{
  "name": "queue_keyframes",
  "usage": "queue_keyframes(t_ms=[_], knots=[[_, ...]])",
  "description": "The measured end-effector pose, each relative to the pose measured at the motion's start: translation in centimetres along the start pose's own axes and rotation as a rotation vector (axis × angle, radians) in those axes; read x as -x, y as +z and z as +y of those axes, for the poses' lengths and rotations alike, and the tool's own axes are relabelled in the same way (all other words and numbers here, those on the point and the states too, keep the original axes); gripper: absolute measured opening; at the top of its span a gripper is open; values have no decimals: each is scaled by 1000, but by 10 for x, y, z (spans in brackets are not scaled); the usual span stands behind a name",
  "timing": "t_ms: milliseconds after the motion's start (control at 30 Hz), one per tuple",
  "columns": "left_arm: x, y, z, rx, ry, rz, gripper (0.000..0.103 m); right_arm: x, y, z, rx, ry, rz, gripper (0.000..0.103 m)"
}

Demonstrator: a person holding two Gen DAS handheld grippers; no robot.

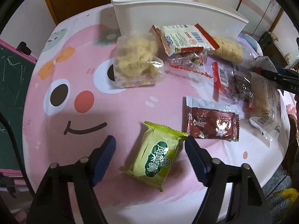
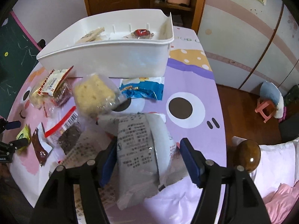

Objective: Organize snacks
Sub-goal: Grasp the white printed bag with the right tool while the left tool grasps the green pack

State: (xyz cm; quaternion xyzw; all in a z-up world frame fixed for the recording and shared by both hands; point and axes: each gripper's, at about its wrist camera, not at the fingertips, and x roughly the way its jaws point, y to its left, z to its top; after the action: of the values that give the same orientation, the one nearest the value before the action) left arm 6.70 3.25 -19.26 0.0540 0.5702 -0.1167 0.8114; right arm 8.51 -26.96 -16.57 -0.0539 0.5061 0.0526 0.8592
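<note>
The left hand-held gripper (image 1: pixel 150 145) points down at the green snack pack (image 1: pixel 154 157), which lies flat on the tabletop (image 1: pixel 78 74) near its front edge. The jaws are wide apart and the pack sits between them, but neither blue pad touches it yet. The pack's long side runs on a slant, from the near left to the far right, so the jaws sit across its short side. The right hand-held gripper (image 2: pixel 148 150) is over the grey-white wrapped snack (image 2: pixel 138 149) near the front edge on the purple side. Its jaws are also apart; the left pad looks to be right at the wrapper and the right pad is clear of it. This snack's long side points away, toward the far edge. Each snack is nearest to the hand above it. Farther back lie more loose snacks, and past them, at the far edge, stands the white bin (image 2: pixel 104 56), which already holds a few snacks.
</note>
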Motion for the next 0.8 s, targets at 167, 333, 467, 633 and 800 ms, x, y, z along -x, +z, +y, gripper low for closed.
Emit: queue_keyframes(t_ms=[167, 333, 467, 633, 800], knots=[[-4, -1, 0, -9, 8, 8, 71, -6, -2, 0, -6, -5, 19, 67], [-4, -2, -3, -29, 11, 23, 71, -7, -1, -7, -83, 35, 30, 56], [-2, -5, -7, -40, 6, 41, 69, -6, -4, -7, -99, 44, 31, 52], [5, -7, -10, -36, 15, 38, 37, 7, -6, -5, -102, 52, 5, 52], [10, -7, -8, -7, 31, 22, 35, 26, -4, -3, -110, 76, -36, 51]])
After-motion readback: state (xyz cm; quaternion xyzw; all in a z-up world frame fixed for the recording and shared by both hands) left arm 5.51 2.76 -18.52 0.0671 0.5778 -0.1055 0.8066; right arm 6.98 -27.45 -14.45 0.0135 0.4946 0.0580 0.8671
